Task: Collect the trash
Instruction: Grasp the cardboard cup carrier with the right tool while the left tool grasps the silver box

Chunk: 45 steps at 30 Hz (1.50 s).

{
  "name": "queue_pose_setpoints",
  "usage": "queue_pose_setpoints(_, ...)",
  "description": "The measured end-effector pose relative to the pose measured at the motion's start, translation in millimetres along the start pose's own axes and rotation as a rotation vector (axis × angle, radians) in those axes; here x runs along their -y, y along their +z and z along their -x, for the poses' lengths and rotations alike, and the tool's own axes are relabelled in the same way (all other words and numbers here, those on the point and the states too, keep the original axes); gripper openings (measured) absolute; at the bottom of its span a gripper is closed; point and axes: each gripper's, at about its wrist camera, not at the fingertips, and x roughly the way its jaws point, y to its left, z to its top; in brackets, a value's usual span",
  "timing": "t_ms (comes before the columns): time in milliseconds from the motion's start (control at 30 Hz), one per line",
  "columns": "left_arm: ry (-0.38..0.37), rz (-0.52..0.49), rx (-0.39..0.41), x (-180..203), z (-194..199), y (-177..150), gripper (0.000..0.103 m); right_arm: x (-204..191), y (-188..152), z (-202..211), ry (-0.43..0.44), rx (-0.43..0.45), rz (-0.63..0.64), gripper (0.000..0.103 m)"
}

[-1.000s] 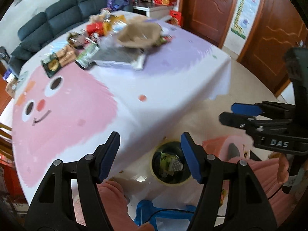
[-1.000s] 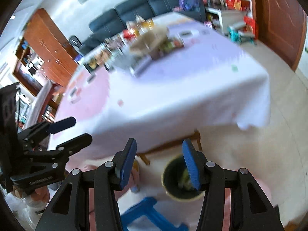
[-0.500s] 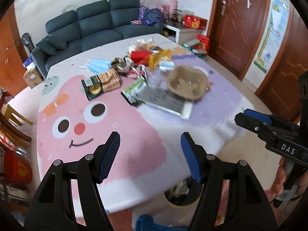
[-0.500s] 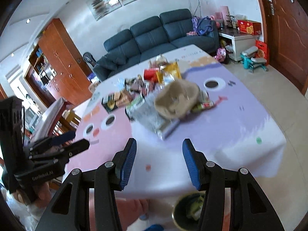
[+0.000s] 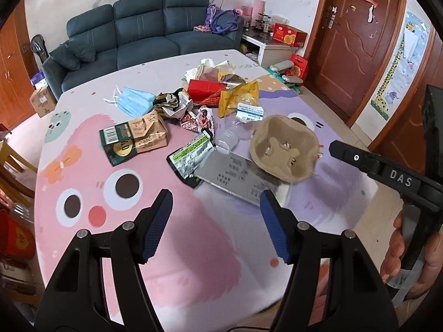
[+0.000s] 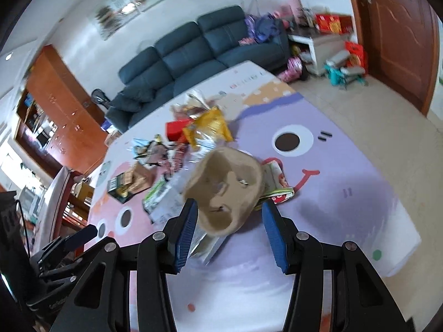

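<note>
A heap of trash lies mid-table: a brown pulp cup carrier [image 5: 285, 152] on a silver foil pouch [image 5: 238, 178], a green wrapper [image 5: 191, 156], a brown-green coffee bag [image 5: 135, 141], a clear plastic cup [image 5: 229, 138], a yellow bag [image 5: 238, 98], a red box [image 5: 203, 91], a blue face mask [image 5: 135, 101]. My left gripper [image 5: 216, 221] is open and empty above the pink part of the cloth. My right gripper [image 6: 229, 229] is open and empty, just short of the cup carrier [image 6: 225, 191]. It also shows at the right of the left wrist view [image 5: 387, 171].
The table wears a pink and purple cartoon cloth [image 5: 138, 221]. A dark blue sofa [image 5: 144, 30] stands behind it, wooden doors [image 5: 357, 27] to the right, a wooden chair [image 5: 13, 171] at the left. The table's right edge [image 6: 404, 249] drops to a tiled floor.
Both grippers have risen from the bin under the table's edge and moved forward over the table towards the trash heap. Both stay open and empty.
</note>
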Motion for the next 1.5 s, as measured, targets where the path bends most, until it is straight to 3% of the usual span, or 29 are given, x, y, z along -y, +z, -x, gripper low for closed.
queue_pose_setpoints(367, -0.012, 0.059, -0.084, -6.6, -68.1, 12.4, 0.063, 10.8, 2.2, -65.0, 0.024, -0.089, -0.038, 0.035)
queue_pose_setpoints(567, -0.018, 0.083, -0.111, -12.3, -84.1, 12.4, 0.063, 8.2, -2.0, -80.9, 0.091, -0.118, -0.07, 0.013)
queue_pose_setpoints(800, -0.035, 0.13, -0.136, -15.2, -90.7, 14.8, 0.063, -7.7, 6.0, -58.2, 0.097, -0.017, -0.02, 0.012)
queue_pose_setpoints(1000, -0.015, 0.172, -0.172, -5.5, -98.6, 23.5, 0.063, -10.9, 12.0, -34.3, 0.007, 0.101, 0.013, 0.011)
queue_pose_setpoints(1200, 0.049, 0.227, -0.196, 13.0, -107.7, 35.6, 0.063, 4.1, 16.9, -32.6, -0.036, 0.108, 0.001, 0.011)
queue_pose_setpoints(1267, 0.076, 0.243, -0.198, 20.2, -111.9, 38.5, 0.079, 10.1, 17.6, -30.1, -0.041, 0.111, -0.011, 0.011)
queue_pose_setpoints(1300, 0.087, 0.251, -0.199, 23.4, -113.6, 39.2, 0.082, 14.3, 18.7, -28.6, -0.042, 0.113, -0.016, 0.011)
queue_pose_setpoints(1500, 0.178, 0.296, -0.225, 37.8, -133.4, 41.1, 0.082, 25.5, 20.5, -18.6, -0.036, 0.124, -0.04, 0.011)
